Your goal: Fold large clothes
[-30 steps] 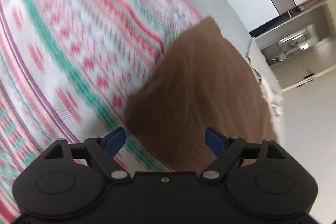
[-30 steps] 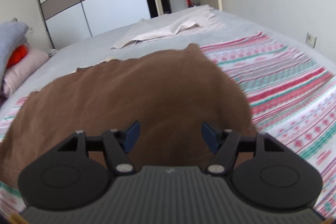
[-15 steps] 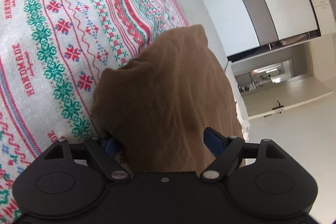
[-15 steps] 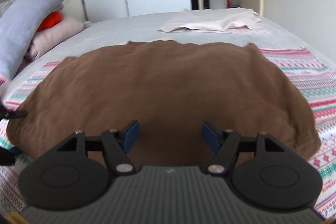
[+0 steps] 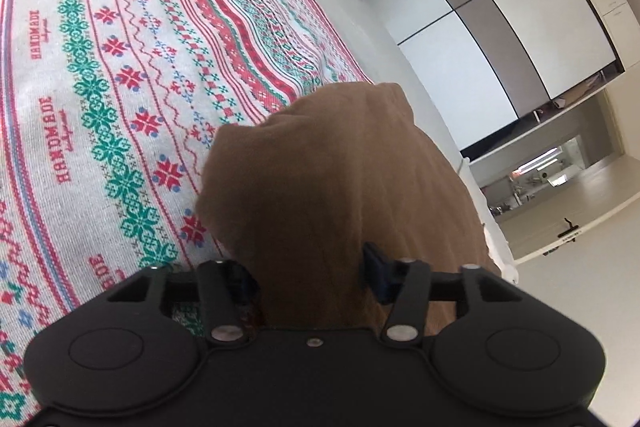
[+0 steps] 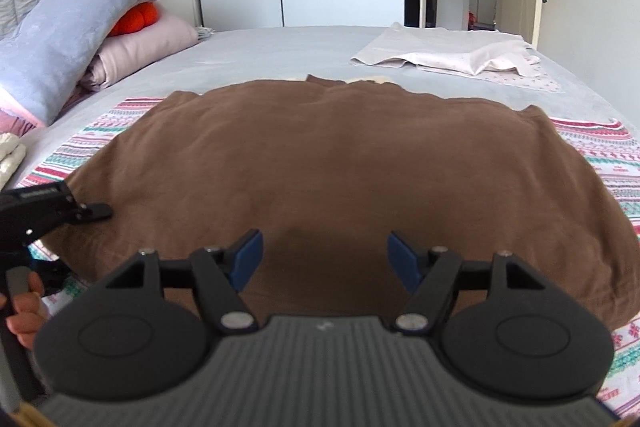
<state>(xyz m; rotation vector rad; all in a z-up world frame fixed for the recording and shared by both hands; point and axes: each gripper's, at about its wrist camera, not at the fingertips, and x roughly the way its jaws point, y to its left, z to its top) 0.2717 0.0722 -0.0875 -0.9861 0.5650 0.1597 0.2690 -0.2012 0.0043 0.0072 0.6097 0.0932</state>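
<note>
The left gripper (image 5: pixel 310 277) has pushed forward since a second ago and now its blue-padded fingers (image 5: pixel 374 269) straddle the near corner of the soft brown garment (image 6: pixel 328 163), narrower than before but, I judge, not yet pinched tight on the cloth. The right gripper (image 6: pixel 324 261) has swung round to face the garment square-on, jaws wide apart and hovering over its near hem. The garment lies flat just ahead of both tools on the red-and-green patterned knit blanket (image 5: pixel 104 75), so a two-corner lift for the first fold looks close
</note>
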